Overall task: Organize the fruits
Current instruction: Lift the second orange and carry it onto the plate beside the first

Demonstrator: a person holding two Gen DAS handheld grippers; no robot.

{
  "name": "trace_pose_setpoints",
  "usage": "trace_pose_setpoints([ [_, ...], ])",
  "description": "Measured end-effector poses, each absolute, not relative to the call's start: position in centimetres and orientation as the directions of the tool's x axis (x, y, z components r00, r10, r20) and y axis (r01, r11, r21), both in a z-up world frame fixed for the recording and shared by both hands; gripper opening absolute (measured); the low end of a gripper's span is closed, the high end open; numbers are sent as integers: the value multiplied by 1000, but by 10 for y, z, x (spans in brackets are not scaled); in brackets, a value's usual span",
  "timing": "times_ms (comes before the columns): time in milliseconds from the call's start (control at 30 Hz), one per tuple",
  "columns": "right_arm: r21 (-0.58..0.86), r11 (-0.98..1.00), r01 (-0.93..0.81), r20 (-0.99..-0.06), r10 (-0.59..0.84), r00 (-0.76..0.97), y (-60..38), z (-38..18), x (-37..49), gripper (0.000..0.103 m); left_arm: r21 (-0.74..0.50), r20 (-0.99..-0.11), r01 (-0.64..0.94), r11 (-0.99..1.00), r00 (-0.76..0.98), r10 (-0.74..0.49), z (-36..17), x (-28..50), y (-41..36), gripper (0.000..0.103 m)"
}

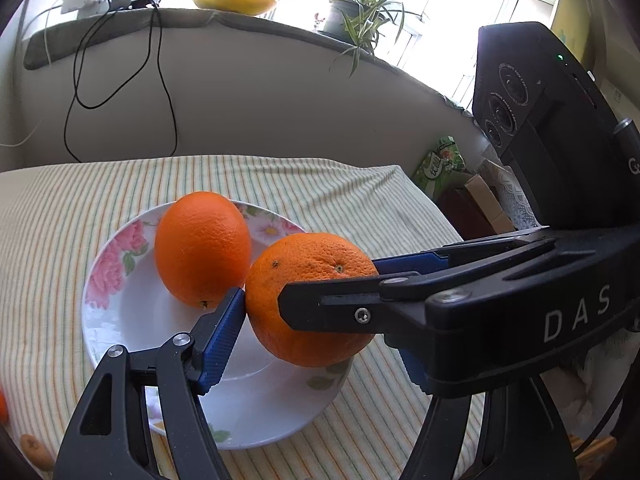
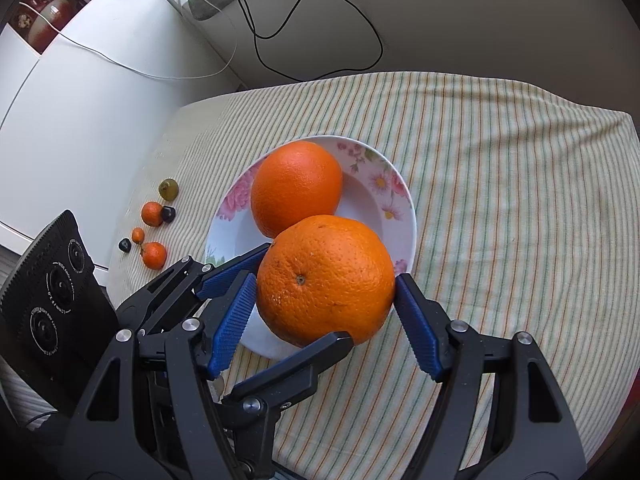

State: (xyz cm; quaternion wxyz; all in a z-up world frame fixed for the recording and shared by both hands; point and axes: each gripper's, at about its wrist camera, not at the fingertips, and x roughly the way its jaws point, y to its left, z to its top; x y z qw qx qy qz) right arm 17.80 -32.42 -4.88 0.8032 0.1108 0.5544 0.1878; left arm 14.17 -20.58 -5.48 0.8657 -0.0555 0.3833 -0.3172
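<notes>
A white floral plate [image 1: 120, 280] [image 2: 404, 208] sits on the striped cloth. One orange [image 1: 202, 248] [image 2: 296, 186] lies in it at the far side. A second orange [image 1: 308, 300] [image 2: 326, 280] is at the plate's near edge. My right gripper [image 2: 325, 300] is shut on this second orange, with blue pads on its left and right sides. My left gripper [image 1: 312, 312] also straddles it: its left pad [image 1: 224, 332] touches the orange, and its other finger is hidden behind the right gripper's body [image 1: 480, 304]. In the right wrist view the left gripper's fingers [image 2: 236, 264] lie beside and under the orange.
Several small tangerines [image 2: 154, 254], dark fruits [image 2: 168, 214] and a green one [image 2: 168, 189] lie on the cloth left of the plate. A wall with hanging cables [image 1: 160, 80] stands behind the table. A windowsill holds a plant [image 1: 360, 12]. Boxes [image 1: 440, 168] stand off the table's right edge.
</notes>
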Motion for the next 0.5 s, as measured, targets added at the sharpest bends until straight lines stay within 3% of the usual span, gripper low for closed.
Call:
trace_pose_setpoints([
  [500, 320, 927, -198, -862, 371, 345, -318, -46, 181, 74, -314, -636, 503, 805, 517, -572, -57, 148, -208, 72],
])
